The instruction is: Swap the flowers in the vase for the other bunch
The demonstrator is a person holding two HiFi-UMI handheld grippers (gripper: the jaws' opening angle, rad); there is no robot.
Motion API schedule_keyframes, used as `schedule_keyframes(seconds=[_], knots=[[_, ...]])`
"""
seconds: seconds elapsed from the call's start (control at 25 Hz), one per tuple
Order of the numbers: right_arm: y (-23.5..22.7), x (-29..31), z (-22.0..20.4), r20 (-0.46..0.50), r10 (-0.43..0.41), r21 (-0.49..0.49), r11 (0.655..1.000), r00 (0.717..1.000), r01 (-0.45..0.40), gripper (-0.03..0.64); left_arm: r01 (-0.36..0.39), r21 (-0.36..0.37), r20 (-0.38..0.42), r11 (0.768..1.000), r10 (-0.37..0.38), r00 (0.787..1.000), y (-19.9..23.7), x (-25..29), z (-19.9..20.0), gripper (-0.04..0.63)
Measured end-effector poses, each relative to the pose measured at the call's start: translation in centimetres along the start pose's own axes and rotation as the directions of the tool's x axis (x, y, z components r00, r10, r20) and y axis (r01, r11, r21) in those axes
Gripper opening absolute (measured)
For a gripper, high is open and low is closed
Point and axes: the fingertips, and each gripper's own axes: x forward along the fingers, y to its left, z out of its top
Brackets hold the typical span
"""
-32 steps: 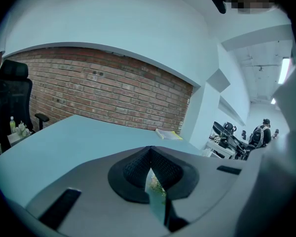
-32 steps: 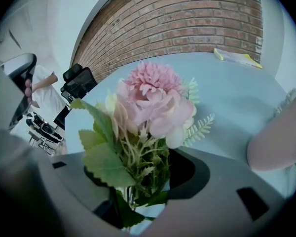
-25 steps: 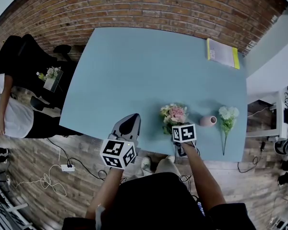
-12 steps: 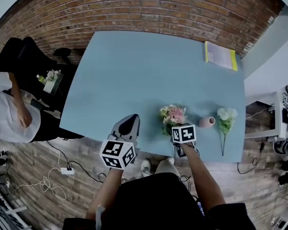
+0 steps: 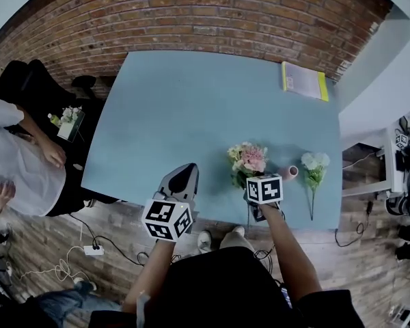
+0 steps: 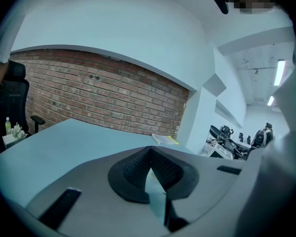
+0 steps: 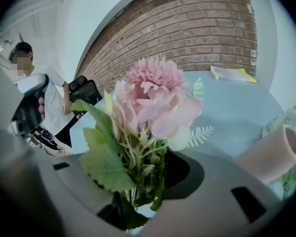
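Between the fingers of my right gripper [image 7: 138, 194] I am pinching the pink bunch [image 7: 155, 95] by its stems, blooms pointing far. Just right of it the vase [image 5: 293, 171] is sitting, and the white bunch [image 5: 314, 164] is lying beyond, stem running toward the near edge. My left gripper [image 6: 150, 154], pads pressed together on nothing, is hovering farther off at near left.

Black top [image 5: 225, 282], b/w marker cubes [image 5: 168, 219]

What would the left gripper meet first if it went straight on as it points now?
Probably the bare table top; nothing stands in between. The left gripper tilts slightly down toward it.
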Motion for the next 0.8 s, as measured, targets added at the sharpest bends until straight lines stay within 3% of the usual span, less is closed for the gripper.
schedule_keyframes(seconds=[0.36,0.8], knots=[[-0.6,-6.3,6.0,0.179,-0.018,-0.017,1.000,0.984,0.021,0.186,0.065,0.010,0.006,0.998,-0.065,0.998,-2.9,1.2,0.4,0.006],[-2.4,-16.3,12.5,0.409,-0.057,-0.079,0.992,0.911,0.098,0.187,0.154,0.027,0.003,0.988,-0.154,0.988,-7.5,2.5,0.5,0.006]])
